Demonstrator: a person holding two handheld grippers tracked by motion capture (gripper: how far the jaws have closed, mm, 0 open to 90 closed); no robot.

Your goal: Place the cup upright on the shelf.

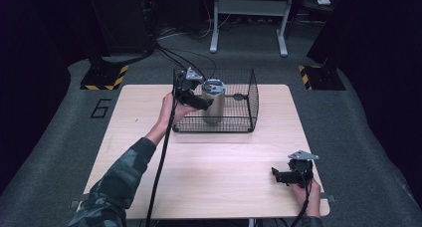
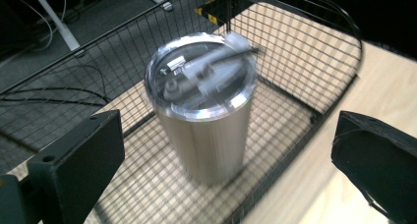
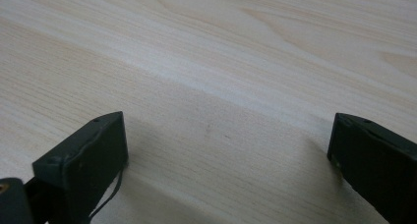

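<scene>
A steel tumbler (image 1: pixel 214 101) with a clear lid stands upright inside a black wire basket (image 1: pixel 247 105) at the back middle of the wooden table. My left gripper (image 1: pixel 201 103) hovers at the basket's left side, just short of the tumbler. In the left gripper view the tumbler (image 2: pixel 207 121) sits ahead of the wide-apart jaws, untouched, and my left gripper (image 2: pixel 226 170) is open. My right gripper (image 1: pixel 276 175) rests low near the table's front right corner. In the right gripper view my right gripper (image 3: pixel 226 170) is open over bare wood.
The wooden table (image 1: pixel 199 167) has bare room across its middle and front. A cable (image 1: pixel 161 157) trails from the left gripper along the person's sleeve. Beyond the table lie floor cables, hazard-striped stand bases (image 1: pixel 104 77) and a white frame (image 1: pixel 249 18).
</scene>
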